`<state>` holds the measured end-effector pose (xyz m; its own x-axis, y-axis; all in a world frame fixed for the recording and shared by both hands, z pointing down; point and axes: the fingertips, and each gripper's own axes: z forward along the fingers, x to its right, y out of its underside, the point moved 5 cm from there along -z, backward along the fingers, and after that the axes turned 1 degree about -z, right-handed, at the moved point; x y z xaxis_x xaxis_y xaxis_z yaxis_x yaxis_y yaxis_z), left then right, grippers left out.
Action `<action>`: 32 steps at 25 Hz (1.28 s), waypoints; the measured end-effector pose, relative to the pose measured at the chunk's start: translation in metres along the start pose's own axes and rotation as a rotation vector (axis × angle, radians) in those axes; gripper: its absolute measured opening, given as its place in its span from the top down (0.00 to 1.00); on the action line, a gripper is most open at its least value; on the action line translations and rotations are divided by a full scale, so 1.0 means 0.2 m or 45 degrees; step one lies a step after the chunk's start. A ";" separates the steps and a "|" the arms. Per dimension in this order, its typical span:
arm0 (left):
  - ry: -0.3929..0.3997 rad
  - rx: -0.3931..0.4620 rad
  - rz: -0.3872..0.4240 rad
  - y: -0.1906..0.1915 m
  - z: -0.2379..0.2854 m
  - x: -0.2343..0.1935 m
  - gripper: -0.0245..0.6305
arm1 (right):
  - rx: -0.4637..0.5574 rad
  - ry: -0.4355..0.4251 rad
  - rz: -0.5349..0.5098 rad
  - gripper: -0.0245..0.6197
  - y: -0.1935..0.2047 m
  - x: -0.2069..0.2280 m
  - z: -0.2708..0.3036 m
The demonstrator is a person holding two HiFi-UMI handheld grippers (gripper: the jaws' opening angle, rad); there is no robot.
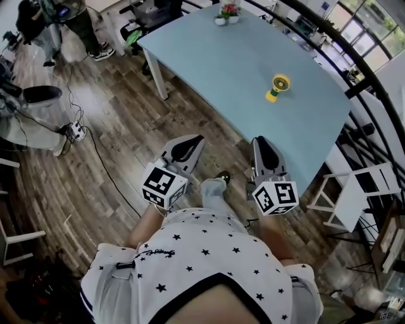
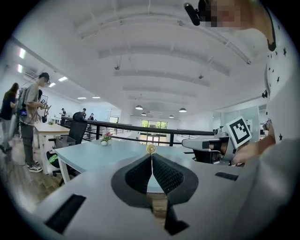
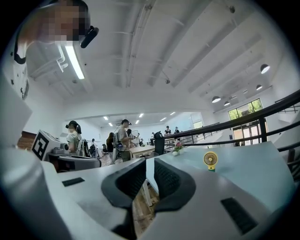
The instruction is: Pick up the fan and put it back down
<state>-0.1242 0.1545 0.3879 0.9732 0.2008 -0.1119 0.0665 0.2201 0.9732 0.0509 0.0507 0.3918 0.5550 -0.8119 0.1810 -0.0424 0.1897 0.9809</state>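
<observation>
A small yellow fan [image 1: 278,87] on a green base stands upright on the pale blue table [image 1: 240,57], near its right edge. Both grippers are held side by side over the wooden floor, short of the table's near edge and well apart from the fan. The left gripper [image 1: 197,138] is shut with its tips touching and nothing between them [image 2: 151,157]; the fan [image 2: 151,149] shows just above those tips, far off. The right gripper [image 1: 259,140] has a narrow empty gap between its jaws [image 3: 150,164], and the fan [image 3: 210,160] stands to their right.
Two small flower pots [image 1: 226,14] sit at the table's far end. A white folding chair [image 1: 354,196] stands right of the table, with a black railing [image 1: 373,69] beyond. An office chair [image 1: 149,19], a person [image 1: 76,25] and a floor cable with power strip [image 1: 77,131] are at left.
</observation>
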 end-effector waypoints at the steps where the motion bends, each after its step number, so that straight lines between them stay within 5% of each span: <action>1: -0.006 0.000 0.001 -0.01 0.04 -0.03 0.92 | -0.004 0.000 0.001 0.92 0.00 0.03 0.04; 9: 0.040 -0.008 0.006 -0.11 0.45 -0.17 0.92 | -0.043 0.113 0.006 0.90 -0.01 0.38 0.28; 20: 0.249 -0.020 0.010 -0.17 1.06 -0.15 0.92 | -0.056 0.376 0.019 0.86 -0.02 0.88 0.32; 32: 0.496 -0.067 0.106 -0.28 1.36 -0.23 0.92 | -0.106 0.629 0.053 0.82 0.13 0.99 0.42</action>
<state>-0.1121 -0.1270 0.3922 0.8178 0.5647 -0.1106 -0.0302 0.2340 0.9718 0.0892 -0.1517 0.4601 0.8822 -0.4480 0.1448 -0.0177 0.2759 0.9610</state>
